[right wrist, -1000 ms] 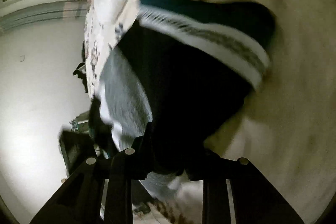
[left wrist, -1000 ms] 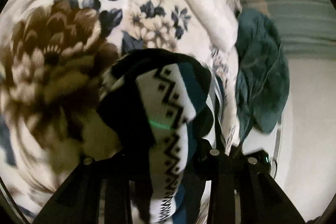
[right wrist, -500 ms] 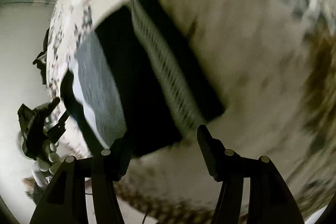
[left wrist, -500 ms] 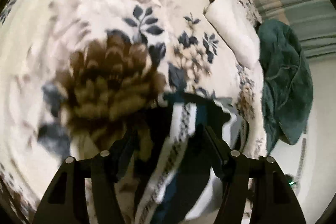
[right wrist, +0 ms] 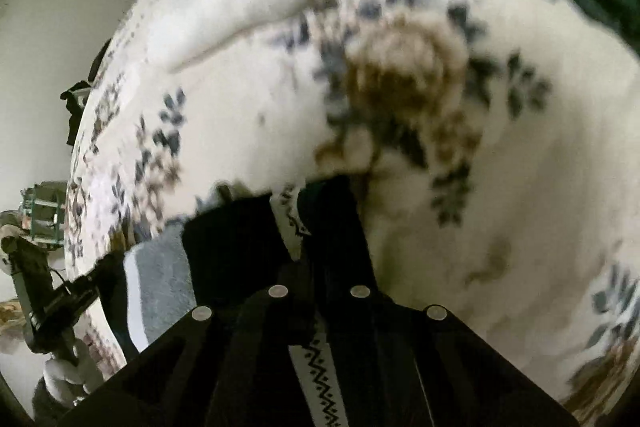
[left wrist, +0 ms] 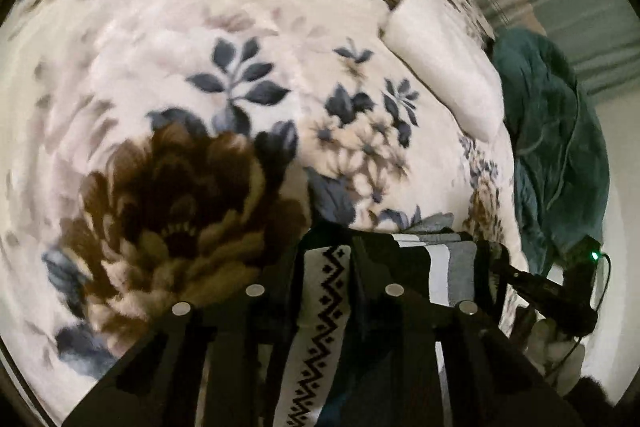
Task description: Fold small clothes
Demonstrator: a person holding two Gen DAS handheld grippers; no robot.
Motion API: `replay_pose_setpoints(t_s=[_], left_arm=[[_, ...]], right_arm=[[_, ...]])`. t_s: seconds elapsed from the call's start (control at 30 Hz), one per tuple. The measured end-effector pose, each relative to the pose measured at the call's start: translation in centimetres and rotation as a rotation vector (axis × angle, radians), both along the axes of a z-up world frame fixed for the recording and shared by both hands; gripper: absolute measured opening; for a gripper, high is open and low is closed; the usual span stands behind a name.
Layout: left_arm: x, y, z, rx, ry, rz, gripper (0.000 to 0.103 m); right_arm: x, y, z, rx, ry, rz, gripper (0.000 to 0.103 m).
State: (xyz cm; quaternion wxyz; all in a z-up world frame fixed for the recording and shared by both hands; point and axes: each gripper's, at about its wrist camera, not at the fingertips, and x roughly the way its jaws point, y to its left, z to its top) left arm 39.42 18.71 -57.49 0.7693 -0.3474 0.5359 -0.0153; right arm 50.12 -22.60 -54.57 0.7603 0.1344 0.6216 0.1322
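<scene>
A small patterned garment [left wrist: 320,311], black and teal with a white zigzag band and a grey panel, is seen lying at the near edge of a bed covered by a floral blanket [left wrist: 224,39]. In the left wrist view the left gripper [left wrist: 322,291] is seen with its jaws drawn in on the zigzag band, the cloth being pinched between them. In the right wrist view the right gripper [right wrist: 318,259] is likewise closed on the same garment, black fabric and a strip of zigzag band being held between its fingers [right wrist: 340,227]. The garment's grey panel [right wrist: 160,287] is seen spread toward the bed's left edge in the right view. The right gripper and the gloved hand holding it [left wrist: 556,339] are caught at the lower right of the left view, with a green light on the device; the left gripper and its gloved hand [right wrist: 64,375] are seen at the lower left of the right view. A cream pillow [left wrist: 444,67] is seen lying on the blanket toward the far edge. A dark green cloth [left wrist: 556,131] is seen draped at the bed's far corner, beside the pillow. Both views are partly blurred.
</scene>
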Motion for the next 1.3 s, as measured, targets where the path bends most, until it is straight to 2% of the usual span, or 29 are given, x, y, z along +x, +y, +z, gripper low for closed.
replay_pose_setpoints(t_s=[0.1,0.17,0.2,0.3,0.33,0.37,0.4,0.43,0.47,0.5,0.57,0.6,0.7,0.77,0.8,0.83,0.87,0.9,0.93,0.97,1.13,1.2,1.27,1.3], left_arm=[[0.5,0.2,-0.8,-0.025,0.020,0.012,0.020],[1.0,0.4,-1.6,-0.054,0.045,0.012,0.021],[1.0,0.6,-1.8,-0.064,0.059,0.018,0.024],[0.5,0.7,-0.9,-0.061,0.092,0.015,0.030],[-0.1,0.6,-0.2,-0.044,0.099,0.004,0.033],[-1.2,0.4,0.9,-0.012,0.098,-0.004,0.035],[-2.3,0.2,1.7,0.031,0.102,-0.005,0.047],[-3.7,0.0,2.6,0.083,0.116,-0.003,0.068],[-5.7,-0.3,3.3,0.137,0.136,0.005,0.078],[-7.4,-0.6,3.6,0.163,0.150,0.013,0.088],[-11.4,-1.0,3.3,0.200,0.202,0.045,0.088],[-13.4,-1.2,2.6,0.194,0.243,0.067,0.088],[-18.4,-1.6,-1.1,0.171,0.382,0.124,0.089],[-20.2,-1.9,-3.6,0.170,0.431,0.135,0.089],[-20.5,-2.1,-4.6,0.184,0.430,0.123,0.094],[-20.3,-2.2,-5.0,0.188,0.419,0.114,0.103],[-19.8,-2.3,-5.3,0.180,0.420,0.106,0.103],[-19.3,-2.3,-5.7,0.189,0.447,0.102,0.103],[-19.0,-2.3,-6.0,0.193,0.468,0.097,0.103],[-18.6,-2.3,-6.4,0.195,0.493,0.089,0.103],[-18.0,-1.6,-7.0,0.153,0.547,0.050,0.103],[-17.7,-1.3,-7.1,0.135,0.560,0.045,0.103],[-17.6,-1.1,-6.7,0.121,0.580,0.050,0.103],[-17.5,-0.9,-6.0,0.114,0.572,0.064,0.103]], right_arm=[[0.8,0.1,1.7,-0.013,-0.053,-0.015,0.002],[1.4,0.3,1.3,-0.046,-0.049,-0.007,0.002],[1.9,0.5,0.5,-0.062,-0.031,-0.003,0.002],[2.5,1.1,-2.2,-0.057,0.107,0.047,0.006],[2.2,0.7,-2.3,-0.030,0.134,0.045,0.010],[1.6,0.2,-2.1,-0.014,0.151,0.042,0.024],[0.6,-0.8,-1.6,0.004,0.169,0.034,0.046],[-0.5,-1.6,-1.1,0.014,0.173,0.021,0.052],[-1.6,-2.3,-0.6,0.021,0.172,0.005,0.055],[-3.6,-3.6,-0.1,0.032,0.182,-0.020,0.055],[-6.6,-5.0,0.2,0.050,0.219,-0.051,0.055],[-8.4,-5.8,0.2,0.064,0.240,-0.077,0.055],[-13.2,-7.5,-0.7,0.137,0.312,-0.187,0.055],[-15.5,-8.0,-2.0,0.218,0.358,-0.258,0.055],[-16.4,-8.0,-2.9,0.282,0.375,-0.301,0.055],[-16.9,-8.1,-3.4,0.321,0.381,-0.325,0.055],[-17.1,-7.9,-3.8,0.345,0.381,-0.344,0.054],[-17.2,-7.8,-4.2,0.353,0.367,-0.372,0.031],[-17.1,-7.7,-4.1,0.332,0.343,-0.394,0.009],[-17.0,-7.4,-3.9,0.303,0.322,-0.397,0.006],[-17.4,-7.0,0.8,0.078,0.153,-0.359,0.005],[-17.2,-7.2,0.0,0.057,0.185,-0.335,0.005],[-16.9,-7.1,-2.4,0.080,0.280,-0.298,0.007],[-16.7,-7.1,-2.9,0.097,0.311,-0.284,0.016]])
